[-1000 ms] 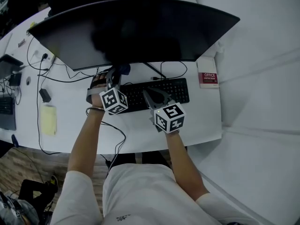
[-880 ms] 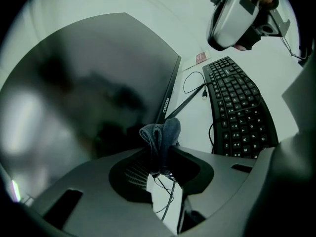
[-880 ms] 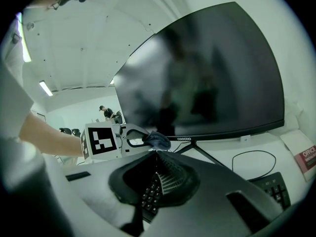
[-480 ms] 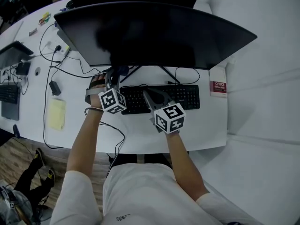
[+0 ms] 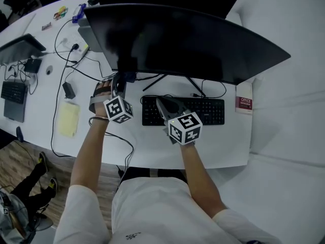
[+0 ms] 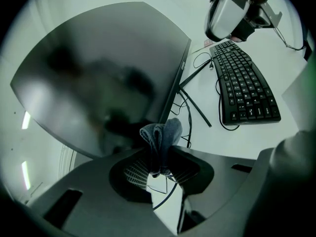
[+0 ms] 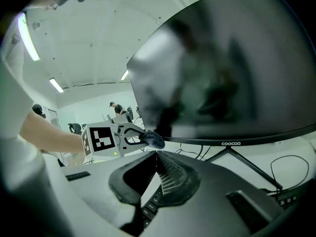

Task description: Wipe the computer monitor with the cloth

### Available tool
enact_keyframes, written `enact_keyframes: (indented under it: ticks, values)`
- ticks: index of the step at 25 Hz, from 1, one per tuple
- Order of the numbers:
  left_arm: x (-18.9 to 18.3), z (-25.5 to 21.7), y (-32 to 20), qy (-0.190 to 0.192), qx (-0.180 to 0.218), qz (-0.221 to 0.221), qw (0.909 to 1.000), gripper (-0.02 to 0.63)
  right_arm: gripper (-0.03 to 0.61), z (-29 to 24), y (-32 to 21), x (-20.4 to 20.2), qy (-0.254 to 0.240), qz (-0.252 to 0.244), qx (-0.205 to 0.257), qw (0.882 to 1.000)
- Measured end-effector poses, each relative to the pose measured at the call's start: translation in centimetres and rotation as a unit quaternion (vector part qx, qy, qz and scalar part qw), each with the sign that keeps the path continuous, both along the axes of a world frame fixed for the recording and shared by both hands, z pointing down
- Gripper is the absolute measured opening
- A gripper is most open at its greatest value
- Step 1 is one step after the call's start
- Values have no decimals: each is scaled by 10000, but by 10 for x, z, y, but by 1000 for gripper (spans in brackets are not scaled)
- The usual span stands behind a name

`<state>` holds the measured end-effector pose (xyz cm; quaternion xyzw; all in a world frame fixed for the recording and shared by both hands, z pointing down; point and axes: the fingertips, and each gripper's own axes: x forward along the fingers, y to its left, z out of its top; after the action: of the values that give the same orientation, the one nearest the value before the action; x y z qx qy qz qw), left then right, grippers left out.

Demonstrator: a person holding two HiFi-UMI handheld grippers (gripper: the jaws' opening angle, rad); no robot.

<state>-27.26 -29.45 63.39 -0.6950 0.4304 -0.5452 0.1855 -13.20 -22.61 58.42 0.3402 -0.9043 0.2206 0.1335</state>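
Observation:
The wide curved black monitor (image 5: 193, 39) stands at the back of the white desk (image 5: 147, 146), its screen dark. My left gripper (image 5: 122, 81) is shut on a folded dark blue cloth (image 6: 161, 135), which pokes out past the jaw tips. The cloth (image 5: 130, 77) sits just below the monitor's lower left edge; I cannot tell whether it touches. The left gripper view shows the screen (image 6: 103, 68) close by on the left. My right gripper (image 5: 160, 102) hovers shut and empty over the black keyboard (image 5: 203, 111). Seen from the right gripper (image 7: 157, 153), the left gripper (image 7: 143, 138) with its cloth is under the screen (image 7: 227, 68).
A red booklet (image 5: 245, 104) lies right of the keyboard. A yellow notepad (image 5: 67, 119), black cables (image 5: 63, 65), a power adapter (image 5: 67, 90) and a laptop (image 5: 19, 44) lie at the left. The monitor's thin stand legs (image 5: 195, 87) spread behind the keyboard. The desk's front edge is near my body.
The head view has swung left, so the monitor and keyboard sit further right in the frame. My left gripper with the cloth has come up closer under the monitor's lower left edge. The right gripper stays put.

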Motion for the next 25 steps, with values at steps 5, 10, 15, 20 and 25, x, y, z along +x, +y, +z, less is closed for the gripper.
enact_keyframes:
  ticks: [5, 10, 15, 20, 25]
  values:
    - [-25, 1, 1, 24, 32, -216, 9998, 106, 20, 0, 1, -18, 10, -112, 10, 9999]
    - [-49, -2, 3, 96, 26, -437, 9990, 106, 20, -2, 1, -32, 7, -175, 29, 9998]
    - [-76, -1, 6, 501, -100, -912, 9945, 106, 20, -3, 3, -43, 6, -222, 27, 9997]
    - [-103, 4, 11, 1095, -245, -1546, 9816, 106, 20, -1, 6, -50, 29, -253, 1, 9997]
    - [-115, -3, 6, 2173, -278, -2166, 9513, 106, 20, -5, 4, -53, 71, -245, 33, 9997]
